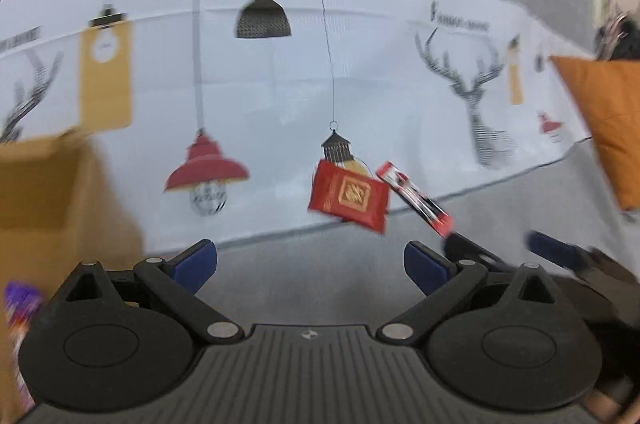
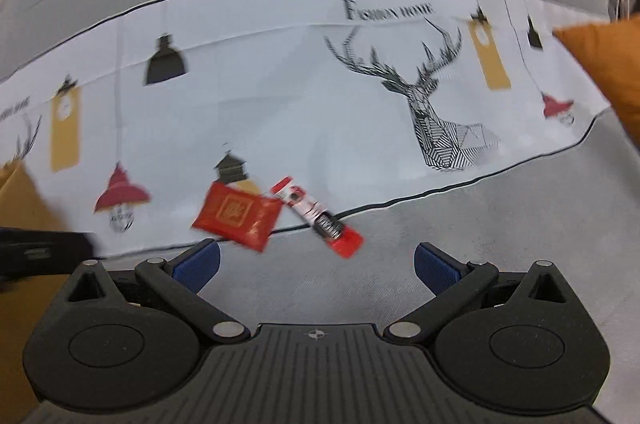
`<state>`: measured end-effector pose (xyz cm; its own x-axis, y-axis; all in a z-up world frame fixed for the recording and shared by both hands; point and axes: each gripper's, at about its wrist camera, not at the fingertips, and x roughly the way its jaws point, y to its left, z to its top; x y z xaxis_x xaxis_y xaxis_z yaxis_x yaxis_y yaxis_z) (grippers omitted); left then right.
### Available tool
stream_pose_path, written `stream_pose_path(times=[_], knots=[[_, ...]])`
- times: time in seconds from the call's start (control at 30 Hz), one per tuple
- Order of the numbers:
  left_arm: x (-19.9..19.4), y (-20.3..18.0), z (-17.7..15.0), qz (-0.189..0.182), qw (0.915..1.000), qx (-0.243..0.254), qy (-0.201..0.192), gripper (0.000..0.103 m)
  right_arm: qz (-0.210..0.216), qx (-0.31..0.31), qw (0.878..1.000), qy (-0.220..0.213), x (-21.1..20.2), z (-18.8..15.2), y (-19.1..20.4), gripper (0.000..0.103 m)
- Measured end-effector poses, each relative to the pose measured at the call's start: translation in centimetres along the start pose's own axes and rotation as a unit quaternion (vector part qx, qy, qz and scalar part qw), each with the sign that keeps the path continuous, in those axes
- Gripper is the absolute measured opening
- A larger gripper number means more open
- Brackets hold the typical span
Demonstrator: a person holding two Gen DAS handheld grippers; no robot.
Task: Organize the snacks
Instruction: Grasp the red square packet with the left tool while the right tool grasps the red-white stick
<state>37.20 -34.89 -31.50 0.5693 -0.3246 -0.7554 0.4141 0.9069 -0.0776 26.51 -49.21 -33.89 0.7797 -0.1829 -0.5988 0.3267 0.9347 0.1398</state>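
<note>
Left gripper (image 1: 310,266) gapes empty, low in its view; red pouch (image 1: 349,199) and stick pack (image 1: 414,199) lie touching at one o'clock, box (image 1: 36,184) at nine. Right gripper (image 2: 316,266) is likewise spread and empty, the pouch (image 2: 238,216) at eleven, the stick (image 2: 318,218) just ahead. Both views are blurred, so a hurried pinch may snag both packets together.

Red square pkt (image 2: 237,217) touching slim red/white stick pkt (image 2: 316,217), flat on cloth.
</note>
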Motion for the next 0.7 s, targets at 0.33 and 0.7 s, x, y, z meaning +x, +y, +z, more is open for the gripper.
stream_pose_path(times=[0.33,0.7], knots=[[13.2,-5.0,3.5,-0.01,0.9931,0.108,0.044,0.097,0.023,-0.045,0.999,0.009,8.0,1.1,-4.7,0.088],[10.8,-5.3,1.7,-0.024,0.9892,0.139,0.039,0.066,0.036,-0.128,0.991,0.012,8.3,0.1,-4.0,0.005]])
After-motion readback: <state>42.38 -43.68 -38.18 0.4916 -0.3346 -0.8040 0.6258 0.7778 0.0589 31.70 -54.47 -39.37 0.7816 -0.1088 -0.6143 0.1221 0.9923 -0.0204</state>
